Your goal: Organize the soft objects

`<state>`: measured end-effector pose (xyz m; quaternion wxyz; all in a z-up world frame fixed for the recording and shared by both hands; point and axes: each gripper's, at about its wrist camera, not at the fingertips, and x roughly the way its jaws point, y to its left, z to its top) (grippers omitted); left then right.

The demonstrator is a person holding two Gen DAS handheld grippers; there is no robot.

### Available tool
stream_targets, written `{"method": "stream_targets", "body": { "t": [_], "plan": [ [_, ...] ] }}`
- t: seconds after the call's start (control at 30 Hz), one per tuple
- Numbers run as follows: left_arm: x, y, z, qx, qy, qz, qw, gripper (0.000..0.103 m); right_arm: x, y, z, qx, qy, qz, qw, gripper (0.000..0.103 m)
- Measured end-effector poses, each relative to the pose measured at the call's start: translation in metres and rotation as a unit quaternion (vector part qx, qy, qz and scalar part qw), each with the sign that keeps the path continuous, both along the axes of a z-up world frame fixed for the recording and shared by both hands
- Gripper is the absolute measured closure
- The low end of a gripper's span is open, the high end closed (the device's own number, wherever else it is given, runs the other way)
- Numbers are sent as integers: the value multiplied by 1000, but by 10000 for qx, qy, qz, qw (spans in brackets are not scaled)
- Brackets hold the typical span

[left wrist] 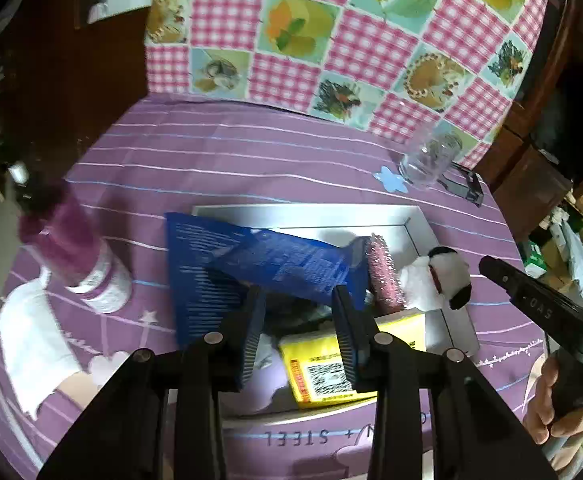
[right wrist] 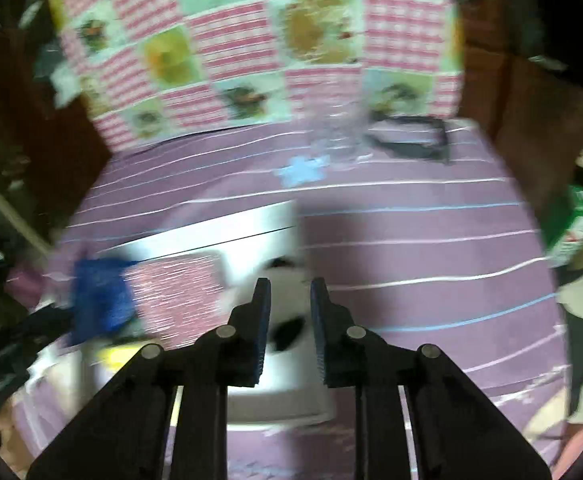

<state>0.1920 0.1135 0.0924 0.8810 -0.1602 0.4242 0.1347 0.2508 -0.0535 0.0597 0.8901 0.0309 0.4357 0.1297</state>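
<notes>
Purple striped tablecloth [left wrist: 251, 152]; blue packet [left wrist: 283, 264]; yellow packet [left wrist: 319, 372]; black-white plush [left wrist: 439, 280].

Striped purple tablecloth [left wrist: 291, 152], dark wooden furniture [left wrist: 71, 80]

Black angular claw [left wrist: 297, 320] arms, silver round rivets, ribbed blue finger pads [left wrist: 349, 344].
</notes>
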Motion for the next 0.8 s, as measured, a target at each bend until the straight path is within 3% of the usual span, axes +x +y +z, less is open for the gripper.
{"method": "stream_targets", "body": {
  "t": [0.1, 0.2, 0.37, 0.43, 0.57, 0.67, 0.8],
  "plan": [
    [14, -5, -21, -8, 471, -80, 9989, 69, 8, 13, -20, 109, 361, 274, 9989, 81],
    [23, -10, -35, 53, 704, -79, 9975, 69, 7, 43, -44, -715, 526, 538, 9946, 81],
    [32, -10, -51, -53, 703, 138, 9974, 68, 10, 45, -61, -163, 1125, 984, 9886, 81],
    [33, -10, -56, -196, 490, 134, 9985, 68, 10, 41, -58, -140, 1149, 892, 9893, 81],
    [34, -11, -57, -284, 391, 156, 9987, 67, 1, 29, -26, -231, 539, 557, 9967, 81],
    [34, -10, -55, -317, 400, 164, 9986, 68, -14, 24, 0, 454, 241, 796, 9955, 81],
    [31, -10, -41, -86, 363, 182, 9991, 67, -28, 41, 7, 1510, 458, 1828, 9704, 81]
  ]
}}
